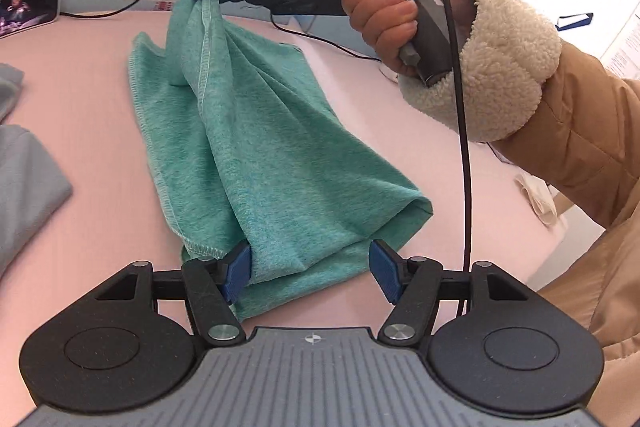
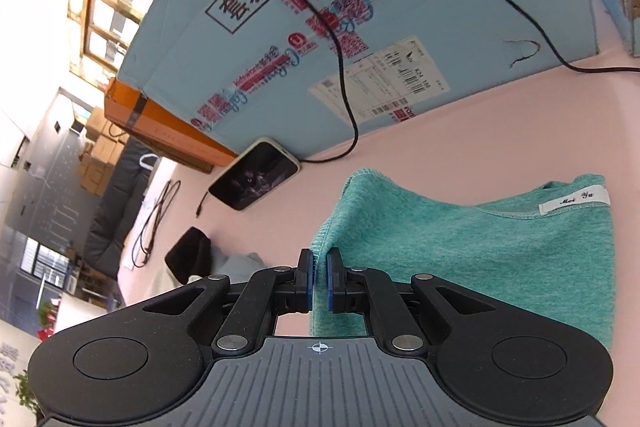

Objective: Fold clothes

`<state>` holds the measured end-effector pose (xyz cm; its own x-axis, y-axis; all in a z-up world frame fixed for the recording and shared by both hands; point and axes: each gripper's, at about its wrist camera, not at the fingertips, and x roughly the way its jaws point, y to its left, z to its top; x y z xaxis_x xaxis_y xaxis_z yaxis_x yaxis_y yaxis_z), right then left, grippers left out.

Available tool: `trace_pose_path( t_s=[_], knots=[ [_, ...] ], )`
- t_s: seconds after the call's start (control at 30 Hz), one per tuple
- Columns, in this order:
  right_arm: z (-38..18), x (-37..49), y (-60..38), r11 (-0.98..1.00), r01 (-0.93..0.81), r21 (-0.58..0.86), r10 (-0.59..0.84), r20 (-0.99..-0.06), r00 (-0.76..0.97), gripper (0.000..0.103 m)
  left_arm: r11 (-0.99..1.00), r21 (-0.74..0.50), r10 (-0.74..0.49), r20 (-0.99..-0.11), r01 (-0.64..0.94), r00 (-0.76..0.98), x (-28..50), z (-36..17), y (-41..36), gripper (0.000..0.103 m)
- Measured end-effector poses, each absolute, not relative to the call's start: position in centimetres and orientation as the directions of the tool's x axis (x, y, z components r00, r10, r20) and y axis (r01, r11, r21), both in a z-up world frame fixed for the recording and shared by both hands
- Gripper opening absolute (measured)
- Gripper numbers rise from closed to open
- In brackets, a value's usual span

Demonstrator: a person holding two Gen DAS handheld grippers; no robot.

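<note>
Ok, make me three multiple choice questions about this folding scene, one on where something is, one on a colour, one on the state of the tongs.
1. Where does the phone stand?
A. propped against the blue box
B. flat on the green garment
C. in the person's hand

2. What colour is the garment being folded?
A. grey
B. teal green
C. orange

3. How do the right tongs stand?
A. wide open above the table
B. shut on the garment's stitched edge
C. shut on a black cable

Answers:
1 A: the phone leans on the blue box at the back of the pink table.
2 B: the cloth is teal green in both views.
3 B: the blue pads pinch the garment's hem, lifting it, while the left tongs stand open around its lower fold.
</note>
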<state>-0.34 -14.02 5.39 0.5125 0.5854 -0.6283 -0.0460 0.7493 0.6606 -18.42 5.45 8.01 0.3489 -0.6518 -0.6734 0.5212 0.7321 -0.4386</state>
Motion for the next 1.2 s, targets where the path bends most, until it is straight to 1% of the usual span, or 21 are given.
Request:
trace_pose_path(
  t_s=[0.1,0.17,0.27,0.3,0.33,0.4,0.43,0.5,0.57,0.63,0.7,0.8,0.83,0.9,1.07,1.13,1.2],
  knots=[
    [4.1,0.7,-12.0,0.772,-0.062,0.632,0.578,-0.659,0.481,0.008,0.738,-0.451,-0.644,-0.693,0.502,0.324,-18.9,7.3,5.6,0.063],
    [2.7,1.4,-10.9,0.784,-0.049,0.619,0.570,-0.687,0.450,0.013,0.742,-0.449,-0.635,-0.709,0.498,0.307,-19.2,6.9,5.6,0.063],
    [0.7,2.3,-9.5,0.800,-0.022,0.600,0.557,-0.728,0.400,0.014,0.748,-0.438,-0.620,-0.730,0.498,0.288,-19.3,6.4,5.4,0.068],
    [0.1,2.4,-9.2,0.804,-0.008,0.594,0.550,-0.739,0.388,0.019,0.752,-0.435,-0.614,-0.736,0.496,0.285,-19.4,6.3,5.4,0.069],
    [-0.4,2.4,-9.0,0.809,0.006,0.588,0.543,-0.751,0.377,0.022,0.756,-0.432,-0.607,-0.744,0.491,0.280,-19.5,6.2,5.5,0.069],
    [-0.7,2.2,-9.1,0.805,0.023,0.593,0.543,-0.752,0.374,0.030,0.767,-0.423,-0.590,-0.760,0.483,0.273,-19.5,5.9,5.9,0.070],
    [-0.6,2.0,-9.4,0.797,0.028,0.604,0.550,-0.743,0.381,0.032,0.772,-0.418,-0.583,-0.766,0.478,0.271,-19.5,5.8,6.2,0.070],
    [0.5,1.4,-10.4,0.793,0.021,0.609,0.550,-0.730,0.405,0.041,0.782,-0.410,-0.571,-0.773,0.470,0.275,-19.6,5.6,6.9,0.070],
    [1.8,0.6,-11.4,0.797,0.008,0.604,0.541,-0.721,0.434,0.045,0.792,-0.400,-0.559,-0.779,0.461,0.284,-19.7,5.7,7.6,0.070],
    [3.4,-0.7,-12.7,0.815,-0.031,0.579,0.527,-0.717,0.455,0.045,0.801,-0.391,-0.549,-0.781,0.453,0.298,-19.7,6.1,8.4,0.071],
    [5.3,-2.7,-13.7,0.859,-0.094,0.504,0.484,-0.737,0.472,0.045,0.806,-0.386,-0.546,-0.777,0.448,0.313,-19.6,6.7,9.1,0.071],
    [8.2,-7.2,-14.5,0.929,-0.238,0.283,0.367,-0.784,0.500,0.045,0.810,-0.385,-0.547,-0.768,0.443,0.333,-19.2,7.3,9.6,0.071],
    [8.8,-8.9,-14.8,0.938,-0.281,0.203,0.325,-0.799,0.507,0.045,0.811,-0.386,-0.547,-0.766,0.440,0.336,-19.0,7.3,9.6,0.071],
    [9.4,-12.3,-15.3,0.925,-0.368,0.091,0.280,-0.819,0.501,0.045,0.810,-0.394,-0.552,-0.762,0.435,0.338,-18.4,7.4,9.5,0.071],
    [8.5,-19.8,-14.2,0.843,-0.531,-0.081,0.203,-0.868,0.454,0.043,0.794,-0.405,-0.571,-0.753,0.454,0.326,-17.4,7.8,8.7,0.071],
    [6.8,-21.1,-13.1,0.808,-0.567,-0.160,0.129,-0.891,0.435,0.041,0.783,-0.395,-0.577,-0.751,0.480,0.323,-17.2,8.1,8.1,0.071],
    [5.2,-21.6,-12.7,0.785,-0.586,-0.199,0.083,-0.904,0.419,0.036,0.779,-0.389,-0.578,-0.750,0.492,0.322,-17.0,8.1,7.5,0.071]
  ],
)
